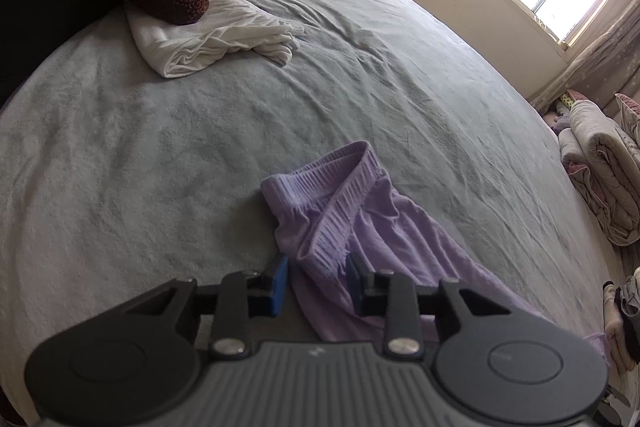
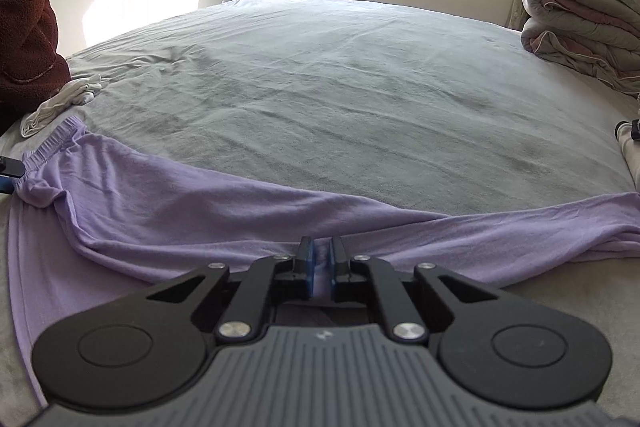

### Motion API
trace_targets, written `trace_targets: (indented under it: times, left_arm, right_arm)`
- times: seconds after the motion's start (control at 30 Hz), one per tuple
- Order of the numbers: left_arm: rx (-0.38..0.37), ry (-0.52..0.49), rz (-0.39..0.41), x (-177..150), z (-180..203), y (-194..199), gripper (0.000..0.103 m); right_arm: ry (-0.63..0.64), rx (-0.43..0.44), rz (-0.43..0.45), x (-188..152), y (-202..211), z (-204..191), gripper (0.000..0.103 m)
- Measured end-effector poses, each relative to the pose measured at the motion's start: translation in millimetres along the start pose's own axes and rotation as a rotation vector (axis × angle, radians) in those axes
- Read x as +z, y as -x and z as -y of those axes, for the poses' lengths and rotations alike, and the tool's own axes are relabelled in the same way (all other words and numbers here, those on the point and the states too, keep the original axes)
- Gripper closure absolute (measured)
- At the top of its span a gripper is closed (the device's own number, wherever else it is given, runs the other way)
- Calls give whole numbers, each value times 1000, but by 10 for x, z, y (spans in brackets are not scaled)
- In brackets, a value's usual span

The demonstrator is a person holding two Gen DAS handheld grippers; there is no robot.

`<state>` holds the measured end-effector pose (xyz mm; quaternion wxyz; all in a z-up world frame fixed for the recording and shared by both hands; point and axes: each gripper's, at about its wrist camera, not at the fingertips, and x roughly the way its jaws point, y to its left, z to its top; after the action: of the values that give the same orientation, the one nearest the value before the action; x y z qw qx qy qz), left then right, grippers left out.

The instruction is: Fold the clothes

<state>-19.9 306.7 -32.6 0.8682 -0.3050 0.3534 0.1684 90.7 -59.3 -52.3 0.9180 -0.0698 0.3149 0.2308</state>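
Right wrist: gripper (image 2: 320, 251) pinching lilac trousers (image 2: 160, 203)

Soft, seemingly knit purple trousers (image 2: 200, 195)

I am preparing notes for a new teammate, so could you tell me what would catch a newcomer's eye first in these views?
The lilac trousers stretch across the near edge of the grey bed. The right gripper is pinched on a leg, while the left gripper stands open around the fabric below the waistband. A folded white garment lies further back.
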Motion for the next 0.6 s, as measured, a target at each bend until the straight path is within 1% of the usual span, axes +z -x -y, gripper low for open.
trace_targets:
  times: [0.03,0.1,0.27,0.43,0.6]
  left_arm:
    - [1,-4,3,-2,0,6,79]
    - [2,-12,12,-1,4,27,82]
    - [-1,-36,36,20,23,98,84]
    - [-19,-28,54,48,47,158,89]
    - [-29,-21,52,40,31,178,88]
  right_arm:
    - [-2,-3,3,3,16,0,103]
    - [-1,-15,12,12,49,-8,103]
    - [7,-24,39,46,132,-35,103]
    - [-23,-17,53,84,218,-7,103]
    - [-51,-7,63,115,294,19,103]
